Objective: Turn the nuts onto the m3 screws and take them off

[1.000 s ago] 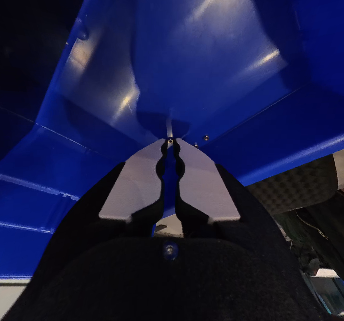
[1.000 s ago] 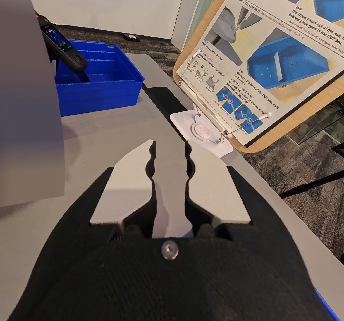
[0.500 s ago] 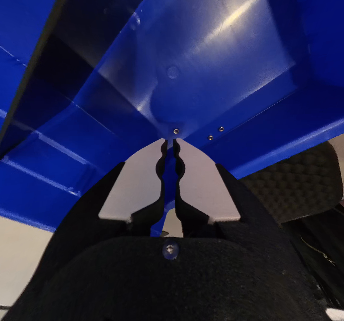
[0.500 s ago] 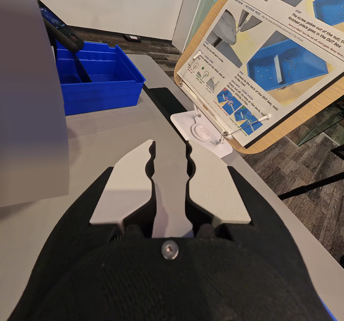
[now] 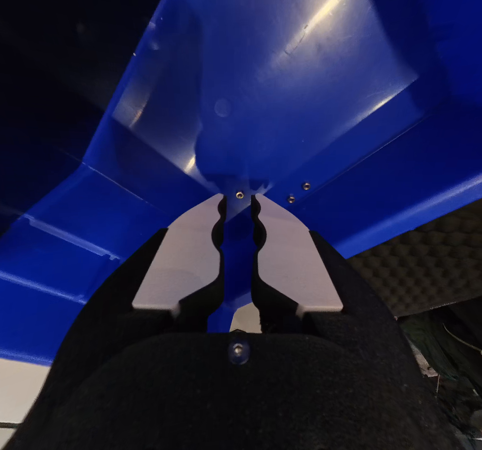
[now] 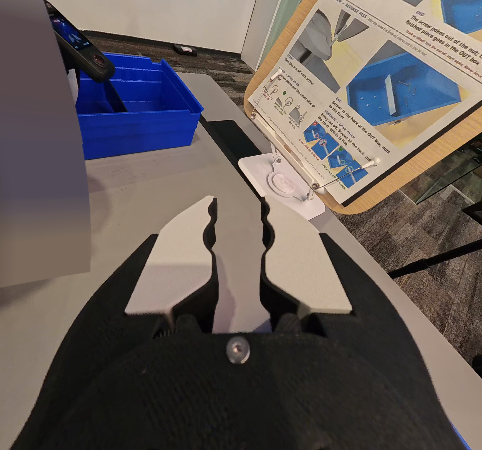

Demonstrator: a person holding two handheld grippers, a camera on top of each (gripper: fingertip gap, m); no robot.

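Although the left gripper (image 5: 238, 197) is down inside the blue bin (image 5: 287, 77), its jaws stand slightly parted and grip nothing; one small nut (image 5: 239, 195) lies on the bin floor right between their tips, and two more nuts (image 5: 298, 192) lie just to the right of them. No screw shows in either view. The right gripper (image 6: 238, 202) hangs over the grey surface (image 6: 156, 189), jaws apart and empty, the bin well ahead and left. By my judgement, threading has not begun: a nut is yet to be picked.
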